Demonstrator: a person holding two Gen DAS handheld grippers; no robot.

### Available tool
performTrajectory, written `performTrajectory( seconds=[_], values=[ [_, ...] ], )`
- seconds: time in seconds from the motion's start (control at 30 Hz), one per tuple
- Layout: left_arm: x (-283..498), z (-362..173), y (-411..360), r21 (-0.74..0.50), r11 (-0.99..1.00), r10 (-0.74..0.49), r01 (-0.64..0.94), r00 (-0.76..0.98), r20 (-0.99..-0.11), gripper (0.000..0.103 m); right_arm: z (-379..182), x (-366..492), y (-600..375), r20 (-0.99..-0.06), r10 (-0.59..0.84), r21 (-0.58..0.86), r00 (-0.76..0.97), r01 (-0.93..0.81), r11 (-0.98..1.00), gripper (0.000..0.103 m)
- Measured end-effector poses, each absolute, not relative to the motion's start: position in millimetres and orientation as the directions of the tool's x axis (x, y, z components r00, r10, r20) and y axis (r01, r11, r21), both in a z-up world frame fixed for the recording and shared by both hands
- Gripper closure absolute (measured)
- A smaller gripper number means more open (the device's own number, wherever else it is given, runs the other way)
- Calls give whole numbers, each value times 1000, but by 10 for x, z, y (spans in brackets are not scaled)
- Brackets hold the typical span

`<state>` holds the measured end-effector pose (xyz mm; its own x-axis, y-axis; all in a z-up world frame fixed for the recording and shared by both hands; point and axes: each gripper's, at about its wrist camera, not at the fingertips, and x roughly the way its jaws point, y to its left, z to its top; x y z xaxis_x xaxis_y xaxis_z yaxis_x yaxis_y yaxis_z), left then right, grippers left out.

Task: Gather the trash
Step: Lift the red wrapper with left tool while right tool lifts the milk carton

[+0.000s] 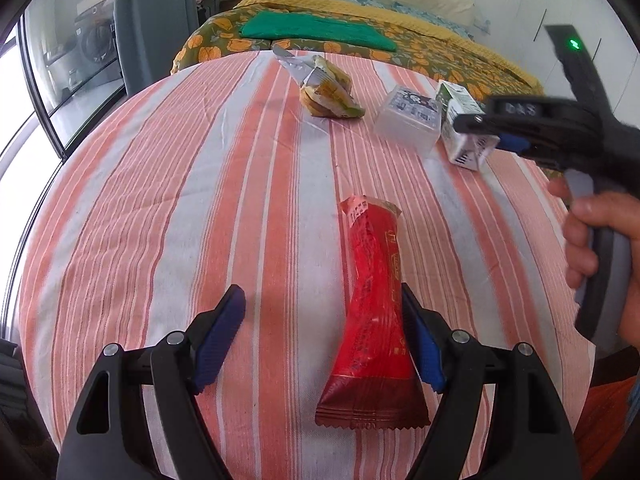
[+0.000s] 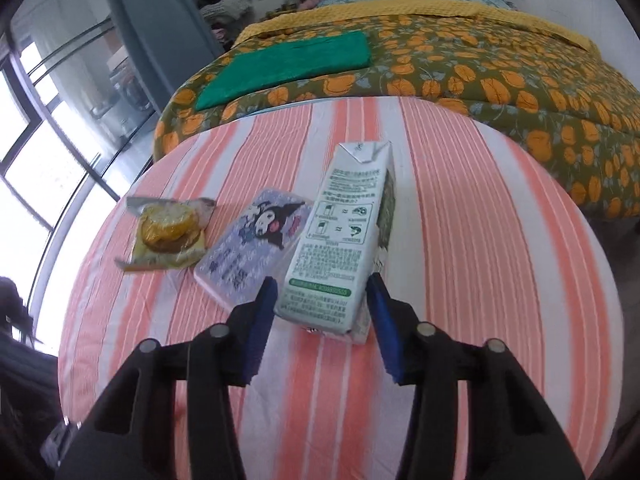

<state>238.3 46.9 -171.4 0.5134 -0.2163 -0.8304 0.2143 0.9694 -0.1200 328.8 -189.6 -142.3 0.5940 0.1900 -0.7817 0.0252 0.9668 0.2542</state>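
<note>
A red snack wrapper (image 1: 374, 316) lies on the striped table (image 1: 160, 208), between my left gripper's (image 1: 322, 300) open fingers and against the right pad (image 1: 424, 352). A white and green milk carton (image 2: 344, 236) lies between my right gripper's (image 2: 322, 292) open blue pads; the jaws stand on either side of its near end, and contact is unclear. The left wrist view shows the carton (image 1: 460, 120) with the right gripper (image 1: 500, 136) at it. A yellow cookie packet (image 1: 328, 88) (image 2: 168, 236) and a clear plastic box with a cartoon label (image 1: 408, 116) (image 2: 256, 240) lie farther back.
A bed with an orange-flowered cover (image 2: 480, 72) stands behind the table, with a folded green cloth (image 2: 288, 64) on it. Glass doors and a window (image 2: 48, 128) are on the left. The person's hand (image 1: 600, 240) holds the right gripper's handle.
</note>
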Motion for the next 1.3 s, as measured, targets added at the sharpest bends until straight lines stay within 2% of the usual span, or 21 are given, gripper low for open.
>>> performTrajectory(
  seconds=[0.13,0.3,0.4,0.53,0.73,0.77,0.8,0.83,0.97,1.03,1.13,1.3],
  values=[
    [2368,-1722,450,-107,970,-208,218,516,-831,27,-1330,2964,-2018,-758,289,315,585,-60,947,58],
    [2313,-1750,369,-59,969,-181,242,522,-834,27,-1320,2442,-2243,-718,463,470,519,-128,873,59],
    [2288,-1766,314,-30,966,-165,256,526,-834,25,-1417,2225,-2451,-702,521,552,485,-92,829,59],
    [2217,-1775,264,-23,959,-176,284,526,-832,25,-1511,2141,-2885,-674,521,620,524,18,784,59],
    [2055,-1775,107,-39,929,-235,367,507,-829,25,-1434,2050,-3061,-743,374,481,555,53,875,57],
    [2033,-1774,75,-41,925,-243,378,505,-828,24,-1414,2021,-3052,-751,344,446,564,48,894,43],
    [2004,-1769,49,-48,919,-257,392,501,-826,24,-1394,1993,-3025,-757,317,414,572,43,909,22],
    [1978,-1765,24,-80,906,-294,415,482,-826,24,-1374,1934,-3003,-756,296,388,584,36,921,17],
    [1896,-1675,22,-158,868,-390,470,452,-802,24,-1381,1816,-2743,-766,265,289,586,-54,956,14],
    [1902,-1591,139,-158,888,-381,433,495,-781,24,-1400,1768,-2622,-775,227,223,590,-81,971,10],
    [1947,-1526,370,-238,903,-403,356,516,-756,23,-1433,1739,-2489,-772,163,145,615,-78,986,8],
    [2030,-1543,479,-288,911,-405,294,516,-755,21,-1485,1795,-2342,-777,143,90,613,-116,989,7]
  ],
)
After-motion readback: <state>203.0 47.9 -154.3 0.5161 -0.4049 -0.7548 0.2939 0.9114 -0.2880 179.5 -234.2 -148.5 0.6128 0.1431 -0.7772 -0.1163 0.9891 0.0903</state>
